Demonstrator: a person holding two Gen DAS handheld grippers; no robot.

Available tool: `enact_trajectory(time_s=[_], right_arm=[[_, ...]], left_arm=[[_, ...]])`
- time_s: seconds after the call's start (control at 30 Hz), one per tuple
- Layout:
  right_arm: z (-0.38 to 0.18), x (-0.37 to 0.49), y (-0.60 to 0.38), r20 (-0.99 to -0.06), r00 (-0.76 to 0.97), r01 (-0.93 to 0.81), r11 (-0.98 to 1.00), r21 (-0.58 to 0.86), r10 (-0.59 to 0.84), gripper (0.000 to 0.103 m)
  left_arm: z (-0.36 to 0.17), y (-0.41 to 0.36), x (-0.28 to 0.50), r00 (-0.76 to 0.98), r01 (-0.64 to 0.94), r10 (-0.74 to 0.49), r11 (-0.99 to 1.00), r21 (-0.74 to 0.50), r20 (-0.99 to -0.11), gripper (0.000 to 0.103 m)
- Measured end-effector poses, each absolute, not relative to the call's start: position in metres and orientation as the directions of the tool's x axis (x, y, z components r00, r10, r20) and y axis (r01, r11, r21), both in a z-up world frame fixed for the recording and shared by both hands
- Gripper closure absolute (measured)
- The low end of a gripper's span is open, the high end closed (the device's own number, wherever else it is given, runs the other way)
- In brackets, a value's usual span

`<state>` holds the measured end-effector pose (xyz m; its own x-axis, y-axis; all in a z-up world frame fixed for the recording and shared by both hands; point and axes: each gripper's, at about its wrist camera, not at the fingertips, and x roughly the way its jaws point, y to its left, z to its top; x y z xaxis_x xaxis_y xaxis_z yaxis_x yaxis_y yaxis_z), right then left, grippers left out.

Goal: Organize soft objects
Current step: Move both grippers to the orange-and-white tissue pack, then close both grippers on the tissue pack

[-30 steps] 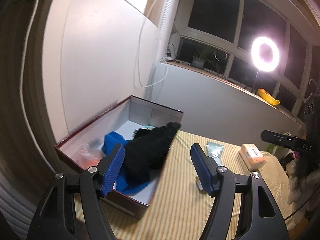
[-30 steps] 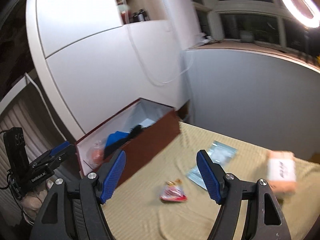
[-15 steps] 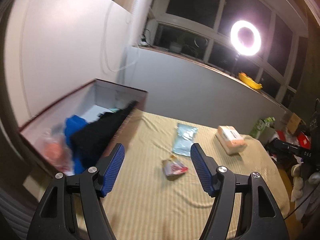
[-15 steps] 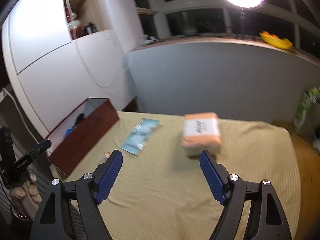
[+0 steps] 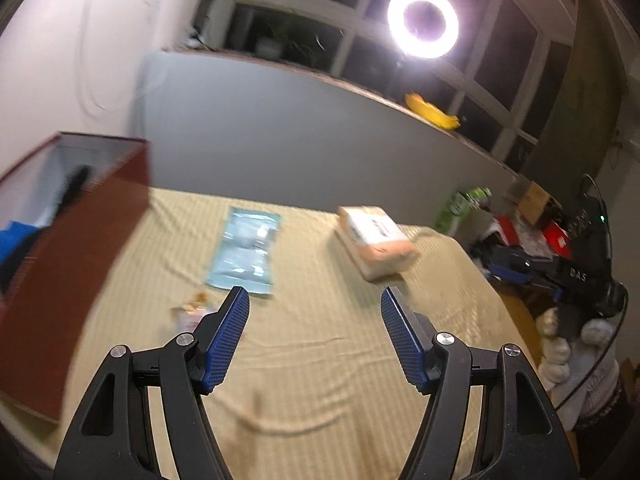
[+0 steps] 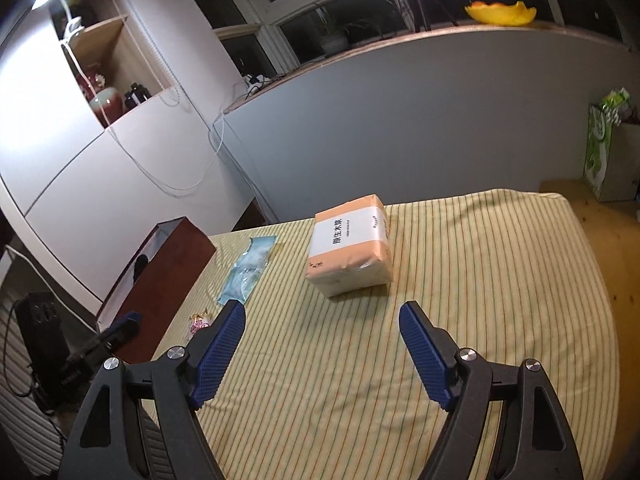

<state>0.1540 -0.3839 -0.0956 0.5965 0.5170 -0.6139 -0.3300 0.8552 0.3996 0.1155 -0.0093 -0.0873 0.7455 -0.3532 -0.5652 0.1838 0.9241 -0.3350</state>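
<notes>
Far to the left of both pairs of fingers stood the brown box (image 6: 160, 276), and in the left wrist view it already held soft things: something blue (image 5: 16, 236) and something black (image 5: 74, 184) showed over its wall, though blur hid what they were. That part of the sorting looked done.

Three things lay outside the box on the striped bed (image 6: 480, 320). Just beyond the left finger of the left gripper (image 5: 315, 300), partly hidden by it, lay a small pink packet (image 5: 190, 312). Ahead of that finger lay a flat pale-blue pouch (image 5: 246, 252), and ahead of the right finger, further off, a tan paper-wrapped pack (image 5: 376, 240).

The left gripper's fingers stood wide apart with nothing between them. The right gripper (image 6: 322, 312) was spread wide too and carried nothing. From its camera the pink packet (image 6: 199, 322) sat just left of its left finger, the pouch (image 6: 248, 272) reached up and away from that fingertip, and the pack (image 6: 350, 252) lay ahead, between the lines of the two fingers but well short of being enclosed.

By my reading the job was partway through: the box had a first load in it, and the packet, the pouch and the pack probably remained to be moved. The right gripper seemed lined up on the pack, so that looked the likeliest next pick, with the two smaller things left for the other hand.
</notes>
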Motion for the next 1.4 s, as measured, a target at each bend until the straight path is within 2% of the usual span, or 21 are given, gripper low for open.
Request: enact_trajectory(time_s=[0.23,0.33,0.47,0.57,0.83,0.9,0.93,0.97,1.07,1.4], right_arm=[[-0.111,0.192,-0.387,-0.637,0.545,-0.309,0.837,0.451,0.545,0.028],[-0.116,0.210,-0.382,-0.651,0.529,-0.310,0.839,0.448,0.543,0.036],[-0.126,0.234,-0.373,-0.668,0.510,-0.311,0.841,0.443,0.541,0.037],[-0.133,0.249,-0.370,-0.681,0.496,-0.307,0.842,0.443,0.539,0.044],[-0.155,0.277,-0.365,-0.713,0.444,-0.291,0.840,0.457,0.542,0.051],[-0.160,0.282,-0.364,-0.715,0.434,-0.284,0.837,0.468,0.548,0.052],[-0.161,0.283,-0.364,-0.715,0.430,-0.283,0.835,0.472,0.551,0.053],[-0.163,0.285,-0.363,-0.716,0.423,-0.282,0.832,0.478,0.555,0.055],[-0.168,0.289,-0.360,-0.725,0.399,-0.278,0.828,0.487,0.561,0.064],[-0.167,0.284,-0.354,-0.729,0.399,-0.289,0.831,0.476,0.556,0.071]], left_arm=[[-0.104,-0.053,0.162,0.648,0.248,-0.451,0.887,-0.390,-0.614,0.035],[-0.110,-0.069,0.183,0.619,0.266,-0.479,0.874,-0.408,-0.623,0.035],[-0.118,-0.089,0.208,0.591,0.285,-0.493,0.868,-0.407,-0.638,0.035],[-0.125,-0.099,0.219,0.572,0.290,-0.499,0.865,-0.408,-0.651,0.035],[-0.143,-0.114,0.243,0.526,0.276,-0.515,0.856,-0.437,-0.677,0.036],[-0.145,-0.116,0.249,0.526,0.273,-0.510,0.859,-0.432,-0.681,0.038],[-0.147,-0.116,0.250,0.523,0.277,-0.512,0.858,-0.432,-0.681,0.041],[-0.148,-0.116,0.251,0.520,0.279,-0.515,0.857,-0.434,-0.682,0.049],[-0.152,-0.117,0.254,0.504,0.281,-0.527,0.849,-0.447,-0.684,0.057],[-0.144,-0.124,0.247,0.530,0.309,-0.500,0.866,-0.393,-0.685,0.058]])
